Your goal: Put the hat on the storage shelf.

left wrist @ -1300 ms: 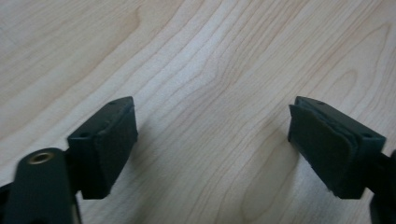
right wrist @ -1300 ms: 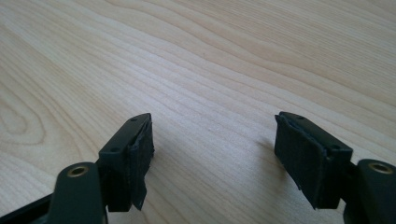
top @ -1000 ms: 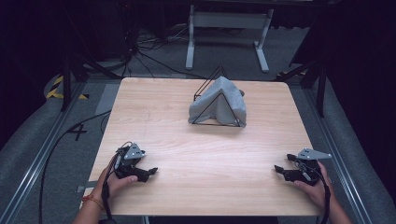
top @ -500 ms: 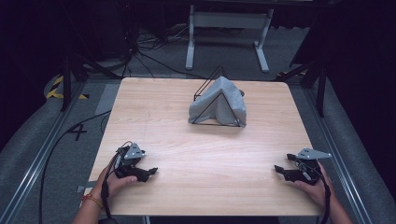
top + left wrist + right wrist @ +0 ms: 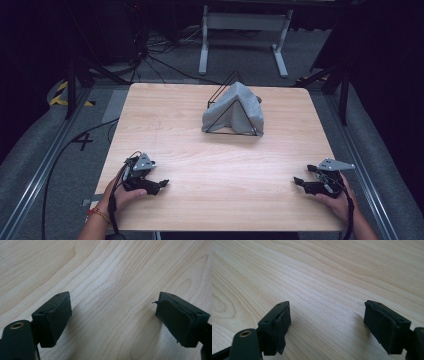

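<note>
Evidently nothing is begun: both hand-held grippers, left (image 5: 161,184) and right (image 5: 298,182), gape empty, well apart from the cloth (image 5: 235,109) on its frame (image 5: 219,95).

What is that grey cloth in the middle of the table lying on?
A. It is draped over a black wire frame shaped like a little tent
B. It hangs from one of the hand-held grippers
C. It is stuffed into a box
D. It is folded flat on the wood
A: the grey cloth hangs over a black wire frame whose triangular end shows at the front, far from both grippers.
</note>
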A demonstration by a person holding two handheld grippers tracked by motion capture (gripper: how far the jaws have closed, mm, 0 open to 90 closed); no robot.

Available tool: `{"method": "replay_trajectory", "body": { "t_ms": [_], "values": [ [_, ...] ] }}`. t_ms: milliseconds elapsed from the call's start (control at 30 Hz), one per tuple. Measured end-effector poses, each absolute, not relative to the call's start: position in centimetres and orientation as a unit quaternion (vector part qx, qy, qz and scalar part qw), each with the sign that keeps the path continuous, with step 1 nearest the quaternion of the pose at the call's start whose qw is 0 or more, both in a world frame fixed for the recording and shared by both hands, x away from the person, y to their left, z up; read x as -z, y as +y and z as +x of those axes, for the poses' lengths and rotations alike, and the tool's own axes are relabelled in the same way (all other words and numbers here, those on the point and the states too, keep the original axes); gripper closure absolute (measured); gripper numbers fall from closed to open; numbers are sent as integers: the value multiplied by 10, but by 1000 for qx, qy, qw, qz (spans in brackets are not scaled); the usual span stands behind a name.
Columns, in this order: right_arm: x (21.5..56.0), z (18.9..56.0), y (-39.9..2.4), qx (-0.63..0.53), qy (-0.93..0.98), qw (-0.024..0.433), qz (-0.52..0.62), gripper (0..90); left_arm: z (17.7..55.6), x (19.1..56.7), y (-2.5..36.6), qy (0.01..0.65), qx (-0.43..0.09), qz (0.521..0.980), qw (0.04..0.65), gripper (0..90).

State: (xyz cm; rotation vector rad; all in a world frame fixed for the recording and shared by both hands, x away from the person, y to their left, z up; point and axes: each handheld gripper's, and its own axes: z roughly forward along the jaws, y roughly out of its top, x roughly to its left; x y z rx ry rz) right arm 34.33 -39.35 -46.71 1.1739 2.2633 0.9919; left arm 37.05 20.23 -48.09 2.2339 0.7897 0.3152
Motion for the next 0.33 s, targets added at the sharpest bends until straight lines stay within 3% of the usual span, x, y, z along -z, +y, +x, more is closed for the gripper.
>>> {"method": "replay_trajectory", "body": {
  "t_ms": [333],
  "values": [
    [467,343,-394,-355,810,202,421,216,371,481,202,310,-122,868,368,134]
  ]
}}
